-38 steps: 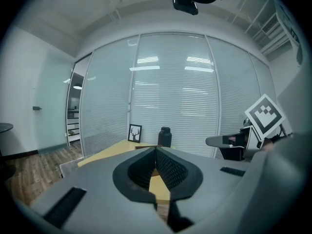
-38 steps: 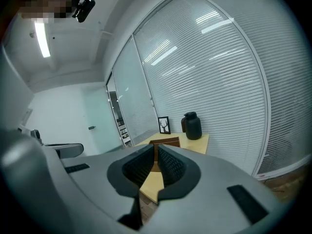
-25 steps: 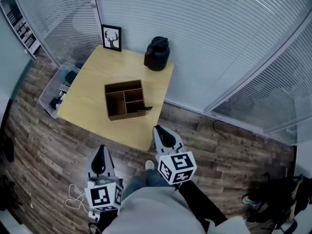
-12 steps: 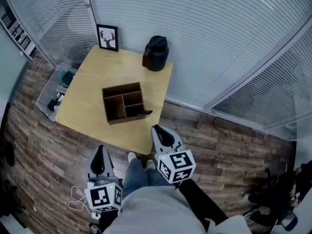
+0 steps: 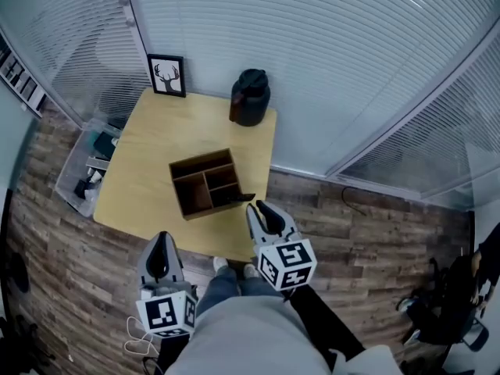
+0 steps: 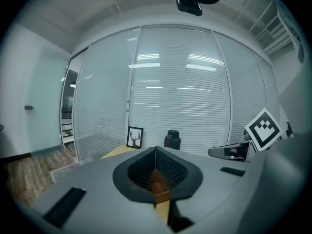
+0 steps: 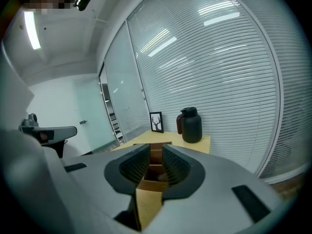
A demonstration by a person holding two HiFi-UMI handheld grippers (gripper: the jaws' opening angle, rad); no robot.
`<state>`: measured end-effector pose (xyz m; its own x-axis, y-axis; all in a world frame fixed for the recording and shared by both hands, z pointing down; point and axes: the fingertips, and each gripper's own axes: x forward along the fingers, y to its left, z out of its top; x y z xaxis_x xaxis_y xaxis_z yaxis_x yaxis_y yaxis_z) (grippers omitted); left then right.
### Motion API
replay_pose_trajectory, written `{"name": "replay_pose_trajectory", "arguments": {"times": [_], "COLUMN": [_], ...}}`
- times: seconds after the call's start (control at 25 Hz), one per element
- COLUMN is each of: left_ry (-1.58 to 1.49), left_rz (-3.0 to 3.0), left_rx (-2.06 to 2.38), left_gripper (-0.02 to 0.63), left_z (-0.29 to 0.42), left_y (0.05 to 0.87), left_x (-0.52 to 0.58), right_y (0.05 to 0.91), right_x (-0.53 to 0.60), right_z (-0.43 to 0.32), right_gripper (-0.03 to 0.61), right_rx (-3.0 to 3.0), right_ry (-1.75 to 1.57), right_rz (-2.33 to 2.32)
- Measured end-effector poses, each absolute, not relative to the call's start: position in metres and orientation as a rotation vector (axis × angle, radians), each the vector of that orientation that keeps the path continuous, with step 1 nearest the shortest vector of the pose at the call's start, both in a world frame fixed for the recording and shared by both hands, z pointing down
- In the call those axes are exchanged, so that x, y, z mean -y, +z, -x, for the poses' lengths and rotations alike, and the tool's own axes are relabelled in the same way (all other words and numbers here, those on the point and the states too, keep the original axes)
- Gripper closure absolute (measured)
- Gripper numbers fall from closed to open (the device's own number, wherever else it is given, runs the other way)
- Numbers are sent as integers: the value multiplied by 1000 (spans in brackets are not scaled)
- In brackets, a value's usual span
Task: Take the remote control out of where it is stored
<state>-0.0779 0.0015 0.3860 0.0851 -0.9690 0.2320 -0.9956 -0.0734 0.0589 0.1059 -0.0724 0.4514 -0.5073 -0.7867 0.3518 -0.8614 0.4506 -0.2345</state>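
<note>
While opening empty, right gripper point(image 5: 264, 210) just short of remote control point(image 5: 244, 198) protruding from wooden organizer point(image 5: 187, 166), left gripper point(image 5: 160, 245) pressed together, farther back.

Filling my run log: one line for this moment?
phase: pre-grasp | left gripper: shut, empty | right gripper: fingers opening, empty | remote control: in organizer

Pale grey top point(image 5: 242, 341), blue jeans point(image 5: 224, 284), white shoes point(image 5: 251, 270). Grey left gripper point(image 5: 161, 242) and right gripper point(image 5: 264, 212), black pads point(image 7: 131, 167), black-patterned white cubes point(image 5: 287, 262); right jaws opening, nothing between.
</note>
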Motion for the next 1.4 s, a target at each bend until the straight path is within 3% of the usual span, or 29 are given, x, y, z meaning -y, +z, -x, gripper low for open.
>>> {"name": "replay_pose_trajectory", "arguments": {"times": [0.28,0.44,0.84,1.4], "left_ry": [192,192,199,200], "left_rz": [-2185,-2188,-2183,-2147], "left_rx": [1954,1937,1921,1945], "left_gripper": [604,604,604,604], "left_z": [106,113,114,104], "left_y": [389,391,395,399], "left_x": [15,19,28,37], "right_y": [459,464,487,520], "right_x": [88,91,105,117], "right_z": [-98,-96,-100,-105], "right_gripper": [508,443,382,367], "right_rx": [2447,2434,2385,2356], "right_ry": [561,554,568,617], "right_rz": [-1505,-1489,-1429,-1349]}}
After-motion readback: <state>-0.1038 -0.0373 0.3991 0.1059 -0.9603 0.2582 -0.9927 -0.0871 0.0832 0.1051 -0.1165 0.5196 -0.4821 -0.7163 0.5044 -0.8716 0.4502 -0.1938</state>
